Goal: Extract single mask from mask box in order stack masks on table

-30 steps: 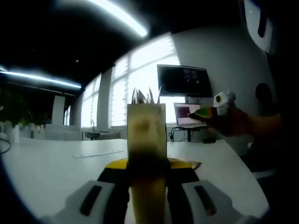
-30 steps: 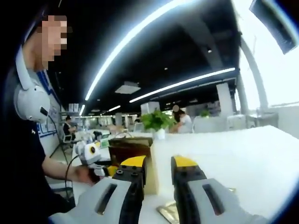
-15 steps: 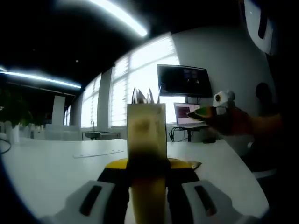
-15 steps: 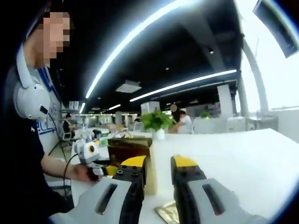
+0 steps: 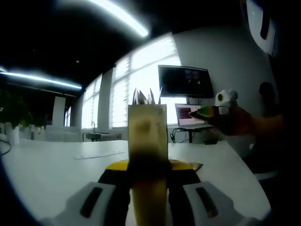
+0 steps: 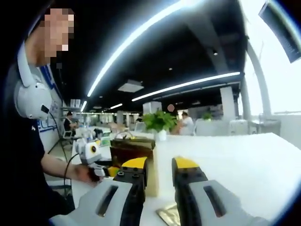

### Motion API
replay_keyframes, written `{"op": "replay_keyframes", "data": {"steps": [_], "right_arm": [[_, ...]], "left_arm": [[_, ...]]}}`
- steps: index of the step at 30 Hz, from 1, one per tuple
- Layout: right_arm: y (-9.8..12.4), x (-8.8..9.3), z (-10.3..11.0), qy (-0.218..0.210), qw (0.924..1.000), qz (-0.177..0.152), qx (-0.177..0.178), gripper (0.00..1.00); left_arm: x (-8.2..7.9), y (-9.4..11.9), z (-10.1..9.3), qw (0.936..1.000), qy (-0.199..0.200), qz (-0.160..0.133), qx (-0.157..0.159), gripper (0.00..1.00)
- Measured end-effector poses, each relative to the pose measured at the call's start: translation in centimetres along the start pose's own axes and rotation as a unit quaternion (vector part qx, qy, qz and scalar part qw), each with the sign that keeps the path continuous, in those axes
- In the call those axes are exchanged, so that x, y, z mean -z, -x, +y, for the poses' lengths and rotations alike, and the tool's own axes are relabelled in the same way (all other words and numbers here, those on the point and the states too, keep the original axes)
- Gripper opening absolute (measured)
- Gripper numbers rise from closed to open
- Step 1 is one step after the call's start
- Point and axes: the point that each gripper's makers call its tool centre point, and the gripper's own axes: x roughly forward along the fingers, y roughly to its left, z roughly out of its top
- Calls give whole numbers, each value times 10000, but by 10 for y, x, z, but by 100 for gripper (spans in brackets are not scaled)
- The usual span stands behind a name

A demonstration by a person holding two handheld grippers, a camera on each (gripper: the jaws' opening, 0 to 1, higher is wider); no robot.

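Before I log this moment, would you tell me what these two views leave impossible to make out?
- Left gripper view: the mask box is backlit by the windows; its print is unreadable, and the left gripper covers its base.
- Right gripper view: the right gripper covers part of the box, so its opening is unclear.
- Right gripper view: the flat packet on the table is cut off between the jaws.

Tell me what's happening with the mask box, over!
Left tool shut on mask box, upright on white table. Right tool open, empty, beside the box. Nothing blocking. Over.
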Motion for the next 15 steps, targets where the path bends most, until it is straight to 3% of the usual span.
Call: {"op": "replay_keyframes", "data": {"steps": [15], "right_arm": [[0,-2,5,48,10000,31,-45,18]], "left_arm": [[0,0,0,10000,-7,2,-2,32]]}}
